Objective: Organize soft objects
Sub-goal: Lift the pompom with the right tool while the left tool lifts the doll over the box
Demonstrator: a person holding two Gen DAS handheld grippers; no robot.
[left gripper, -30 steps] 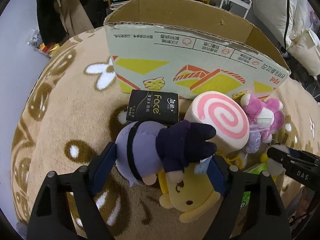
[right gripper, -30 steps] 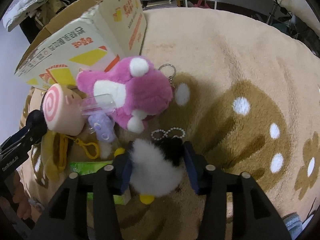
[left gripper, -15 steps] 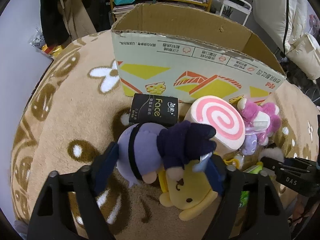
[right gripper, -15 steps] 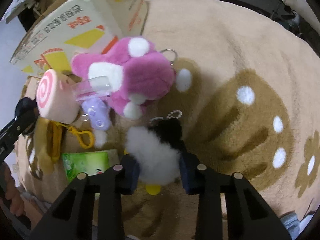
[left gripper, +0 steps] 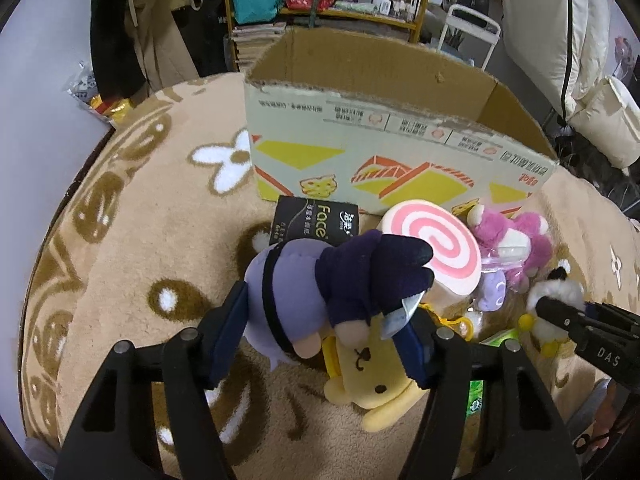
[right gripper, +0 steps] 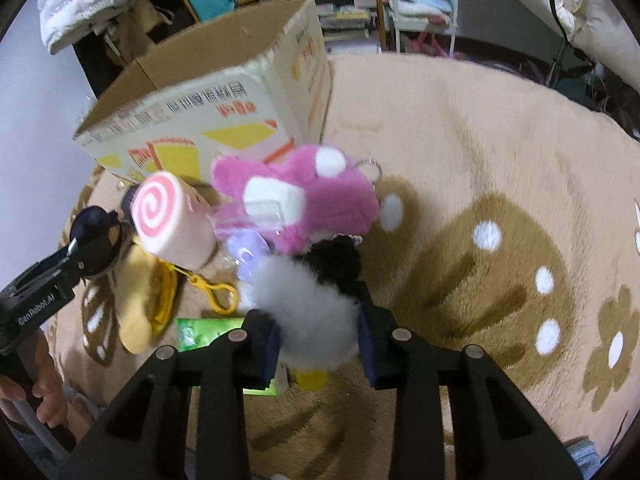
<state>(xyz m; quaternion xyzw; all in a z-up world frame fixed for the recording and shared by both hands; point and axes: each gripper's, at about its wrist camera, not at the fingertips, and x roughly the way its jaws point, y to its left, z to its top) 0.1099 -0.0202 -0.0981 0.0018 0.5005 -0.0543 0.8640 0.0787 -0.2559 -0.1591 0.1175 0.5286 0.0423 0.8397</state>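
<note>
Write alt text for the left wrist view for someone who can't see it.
The left tongs are shut on a purple plush doll with dark navy hair, held above a beige patterned rug. Behind it stand an open cardboard box, a pink-swirl roll plush and a yellow plush dog; the right tongs grip a white fluffy plush.

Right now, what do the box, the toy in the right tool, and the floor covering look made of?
Box: corrugated cardboard, matte, printed outside; its torn top edge shows brown fluting.
White and black toy in the right tool: long fluffy pile, probably synthetic fur, wispy at the edges.
Rug: tan short-pile plush with brown and white patterns; the fibres look brushed.
</note>
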